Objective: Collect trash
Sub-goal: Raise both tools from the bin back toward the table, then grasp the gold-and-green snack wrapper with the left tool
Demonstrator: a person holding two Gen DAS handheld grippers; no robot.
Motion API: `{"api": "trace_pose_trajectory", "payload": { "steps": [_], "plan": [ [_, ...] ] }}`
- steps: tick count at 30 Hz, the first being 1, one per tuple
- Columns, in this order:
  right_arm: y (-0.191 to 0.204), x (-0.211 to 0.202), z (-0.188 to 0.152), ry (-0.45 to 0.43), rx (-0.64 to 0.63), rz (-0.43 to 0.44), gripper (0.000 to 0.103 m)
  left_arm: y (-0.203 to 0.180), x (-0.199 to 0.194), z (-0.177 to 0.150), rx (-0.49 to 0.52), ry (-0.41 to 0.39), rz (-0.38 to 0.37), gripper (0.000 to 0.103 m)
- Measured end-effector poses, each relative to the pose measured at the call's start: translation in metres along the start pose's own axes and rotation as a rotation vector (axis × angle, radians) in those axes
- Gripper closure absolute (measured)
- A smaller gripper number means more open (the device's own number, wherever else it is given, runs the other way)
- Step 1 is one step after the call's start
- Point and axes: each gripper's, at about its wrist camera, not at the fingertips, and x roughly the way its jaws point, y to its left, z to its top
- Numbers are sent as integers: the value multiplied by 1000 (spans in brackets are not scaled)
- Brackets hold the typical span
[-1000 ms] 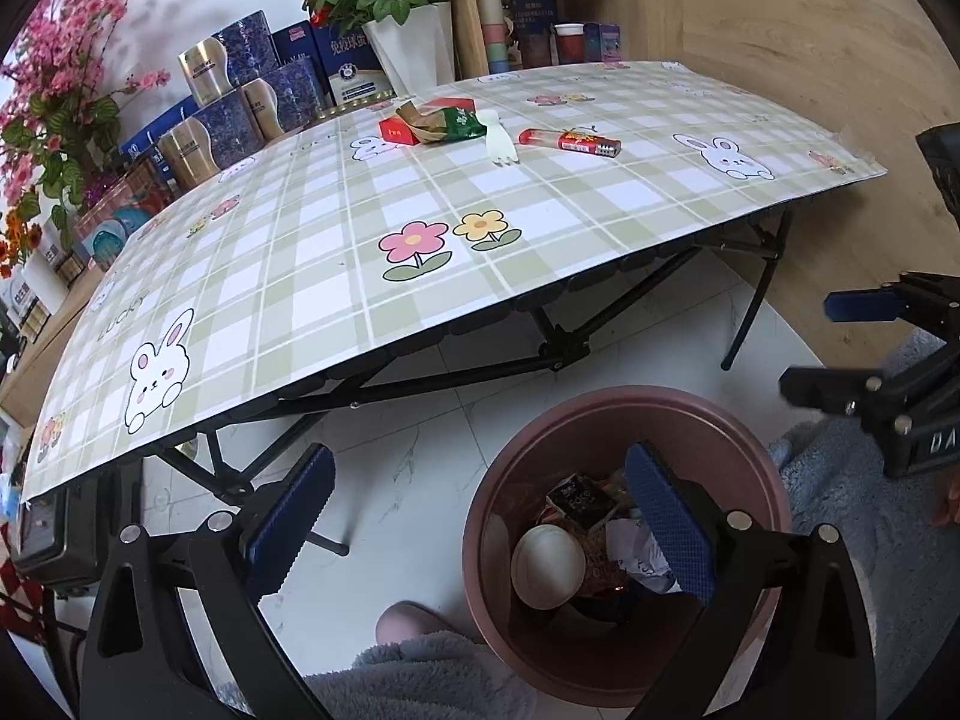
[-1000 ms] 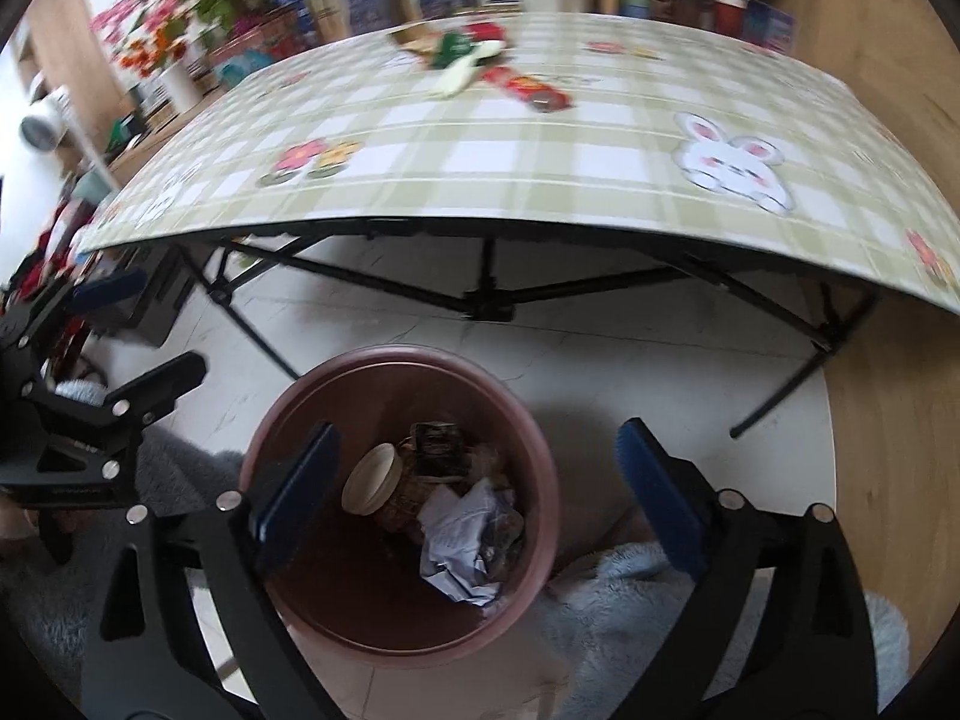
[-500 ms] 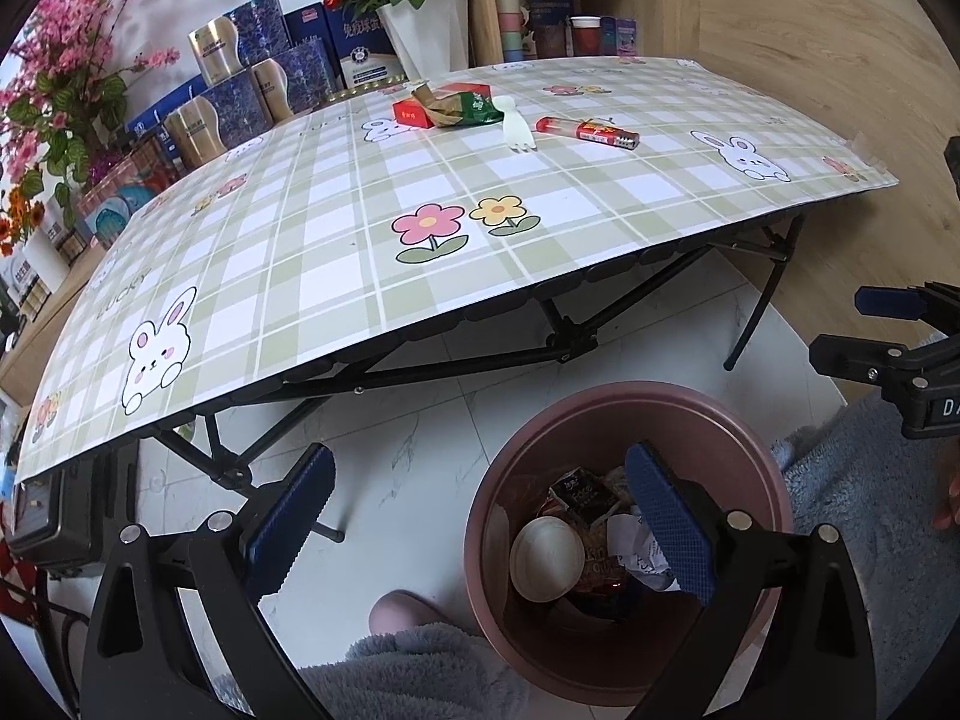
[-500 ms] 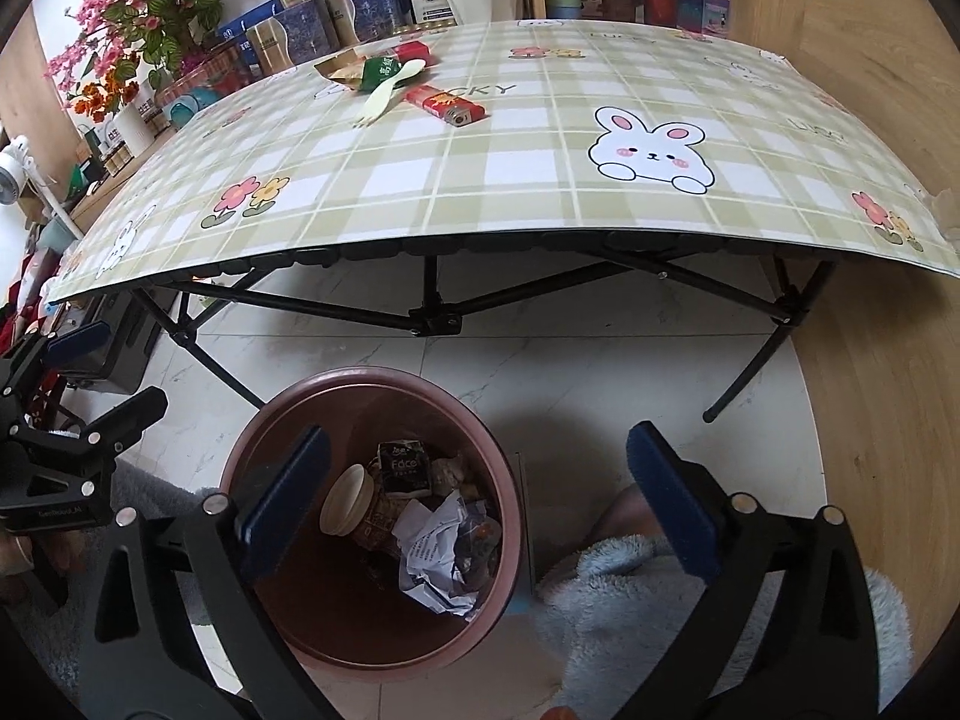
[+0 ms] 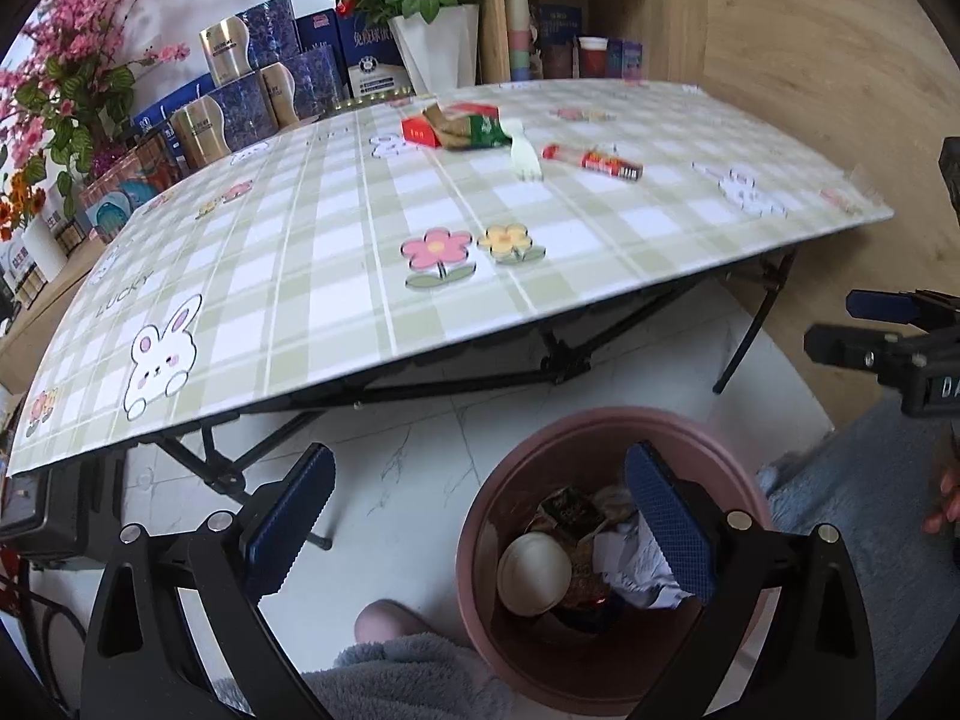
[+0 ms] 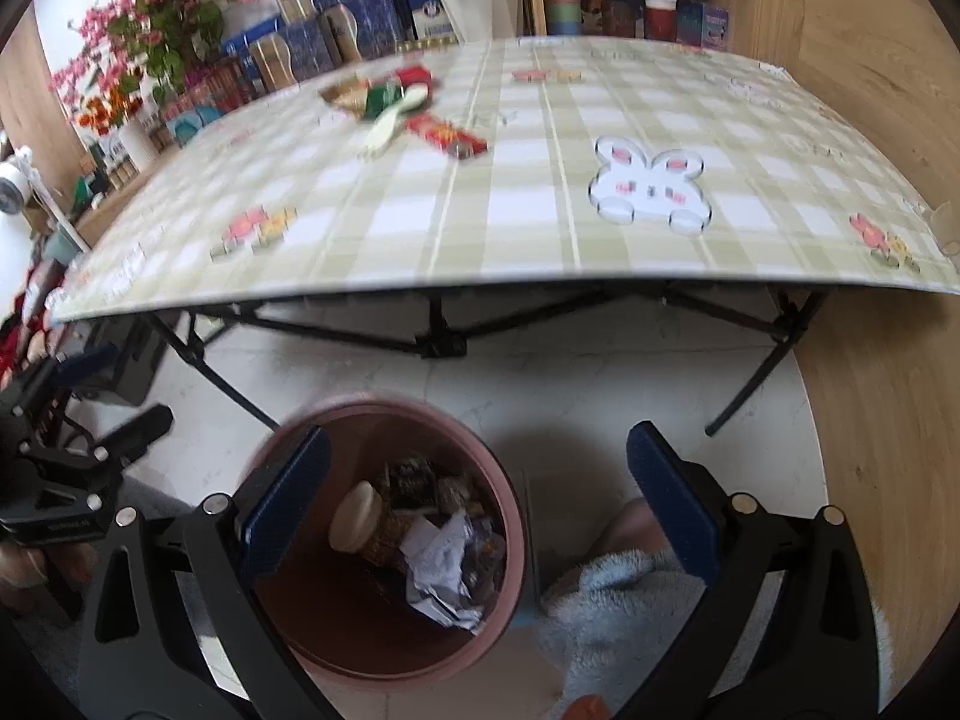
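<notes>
While both hover low, left claw [image 5: 480, 516] agape, right claw [image 6: 480, 510] agape, bin [image 5: 480, 546] beneath

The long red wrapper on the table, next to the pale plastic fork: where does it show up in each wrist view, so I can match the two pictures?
Left wrist: the red wrapper lies upper right of centre on the far part of the table, just right of the fork.
Right wrist: the red wrapper lies upper centre-left, also just right of the fork.
Shared landmark: the pink bin on the floor below the table's near edge.
</notes>
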Motion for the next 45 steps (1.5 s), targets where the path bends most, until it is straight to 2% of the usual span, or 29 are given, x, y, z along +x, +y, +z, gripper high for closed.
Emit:
{"api": "trace_pose_trajectory", "payload": {
  "steps": [4, 7, 13, 14, 16, 19, 24, 29, 34, 36, 39, 42, 43, 44, 45],
  "plan": [
    [-13, -8, 24, -43, 55, -24, 6, 0, -3, 21, 25, -13, -20, 8],
    [-28, -7, 43, -57, 120, -12, 6, 3, -3, 43, 22, -30, -36, 8],
    [-48, 4, 69, -62, 154, -14, 6, 17, 21, 98, -52, -2, -97, 8],
    [-50, 5, 72, -65, 155, -13, 6, 21, 29, 111, -82, 6, -117, 9],
    [-54, 11, 80, -67, 161, 12, 6, 27, 42, 129, -115, 23, -148, 19],
    [-55, 25, 87, -42, 152, 102, 6, 36, 66, 161, -166, 48, -189, 24],
    [-48, 56, 98, 18, 114, 122, 6, 60, 108, 204, -270, 56, -181, 32],
    [-33, 68, 106, 7, 19, 56, 6, 81, 145, 221, -395, 85, -184, 38],
    [-34, 75, 112, -8, 18, 58, 6, 94, 175, 228, -532, 87, -244, 39],
    [-34, 78, 115, -6, 19, 56, 6, 96, 186, 228, -593, 85, -306, 39],
    [-31, 84, 117, 14, -1, 60, 6, 93, 197, 230, -602, 96, -331, 39],
    [-27, 87, 121, 18, -30, 48, 6, 88, 202, 230, -572, 117, -342, 59],
    [-26, 88, 123, 20, -34, 48, 6, 88, 200, 229, -563, 107, -347, 62],
    [-25, 89, 125, 21, -41, 48, 6, 87, 197, 230, -543, 102, -335, 65],
    [-23, 90, 127, 23, -51, 50, 6, 86, 195, 230, -522, 99, -323, 72]
  ]
}}
